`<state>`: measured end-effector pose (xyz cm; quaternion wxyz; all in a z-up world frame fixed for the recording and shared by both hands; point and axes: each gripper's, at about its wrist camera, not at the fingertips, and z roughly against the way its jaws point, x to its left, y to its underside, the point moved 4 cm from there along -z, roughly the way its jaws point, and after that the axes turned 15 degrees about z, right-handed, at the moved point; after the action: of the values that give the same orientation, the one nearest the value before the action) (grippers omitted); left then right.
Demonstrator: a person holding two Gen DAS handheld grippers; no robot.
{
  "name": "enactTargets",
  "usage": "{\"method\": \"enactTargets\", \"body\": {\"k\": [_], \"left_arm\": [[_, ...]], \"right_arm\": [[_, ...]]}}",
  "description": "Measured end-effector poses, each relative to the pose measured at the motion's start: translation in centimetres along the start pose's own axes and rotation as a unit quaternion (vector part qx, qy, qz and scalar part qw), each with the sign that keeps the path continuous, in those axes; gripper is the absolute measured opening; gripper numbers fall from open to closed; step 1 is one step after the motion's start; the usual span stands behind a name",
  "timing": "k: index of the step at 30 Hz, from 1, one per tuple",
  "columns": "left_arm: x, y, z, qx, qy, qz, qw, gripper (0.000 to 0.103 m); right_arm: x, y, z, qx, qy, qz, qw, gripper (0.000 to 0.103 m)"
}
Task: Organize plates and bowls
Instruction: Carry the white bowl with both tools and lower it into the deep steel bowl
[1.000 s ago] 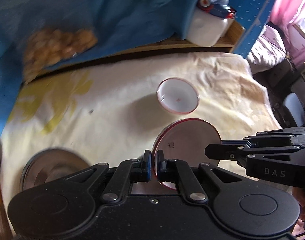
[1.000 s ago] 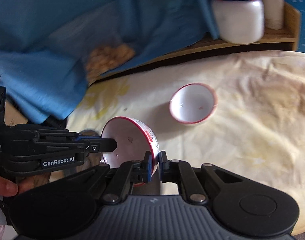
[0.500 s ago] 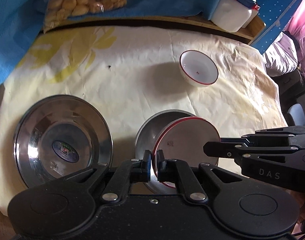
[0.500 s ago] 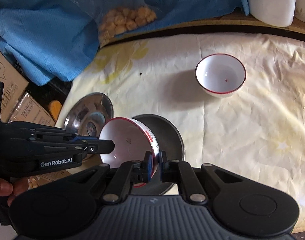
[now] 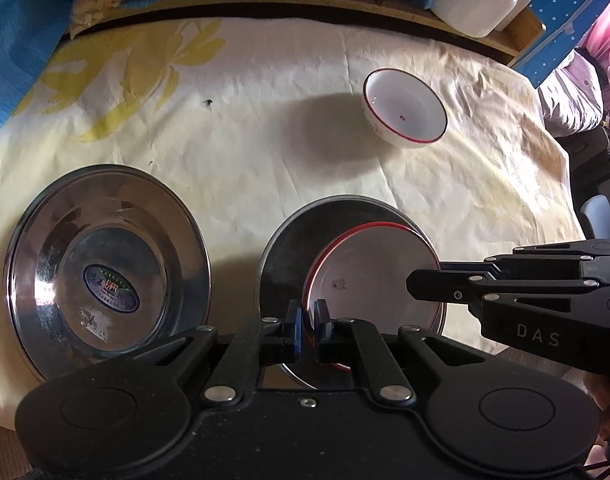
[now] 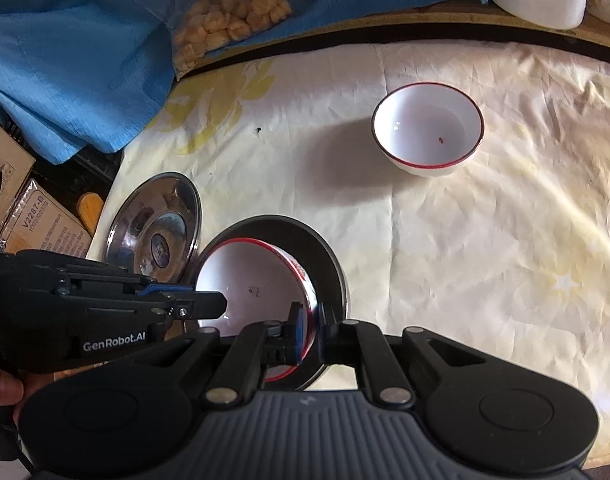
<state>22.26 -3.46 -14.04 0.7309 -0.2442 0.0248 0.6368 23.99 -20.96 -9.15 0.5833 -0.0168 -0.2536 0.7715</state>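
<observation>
Nearest, 1 red-rimmed bowl was pinched at opposite rim edges by both tools, the left gripper and the right gripper each clamped on its wall, apparently to keep it level over the steel plate directly beneath. Beside that, to the left, lay 1 second steel plate with a label, unstacked. Farther off, 1 more bowl stood alone on the cream cloth, well apart, probably awaiting nesting.

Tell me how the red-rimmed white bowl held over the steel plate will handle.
The red-rimmed white bowl looks glazed, so probably slick and breakable. The left gripper and right gripper pinch only its thin rim, so it may pivot.
</observation>
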Motion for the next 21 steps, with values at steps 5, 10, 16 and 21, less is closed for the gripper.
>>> {"method": "enactTargets", "body": {"k": [5, 10, 16, 21], "left_arm": [[0.1, -0.1, -0.5, 0.009, -0.007, 0.007, 0.9999, 0.005], [0.2, 0.0, -1.1, 0.014, -0.012, 0.014, 0.9997, 0.005], [0.5, 0.0, -1.5, 0.018, -0.013, 0.028, 0.9994, 0.006], [0.8, -0.2, -1.5, 0.016, -0.014, 0.037, 0.9991, 0.006]], "right_arm": [[-0.4, 0.0, -0.7, 0.009, -0.008, -0.004, 1.0, 0.009], [-0.5, 0.1, -1.0, 0.013, -0.015, -0.008, 1.0, 0.009], [-0.4, -0.1, -1.3, 0.014, -0.019, -0.004, 1.0, 0.011], [-0.1, -0.3, -1.6, 0.013, -0.016, 0.007, 1.0, 0.014]]}}
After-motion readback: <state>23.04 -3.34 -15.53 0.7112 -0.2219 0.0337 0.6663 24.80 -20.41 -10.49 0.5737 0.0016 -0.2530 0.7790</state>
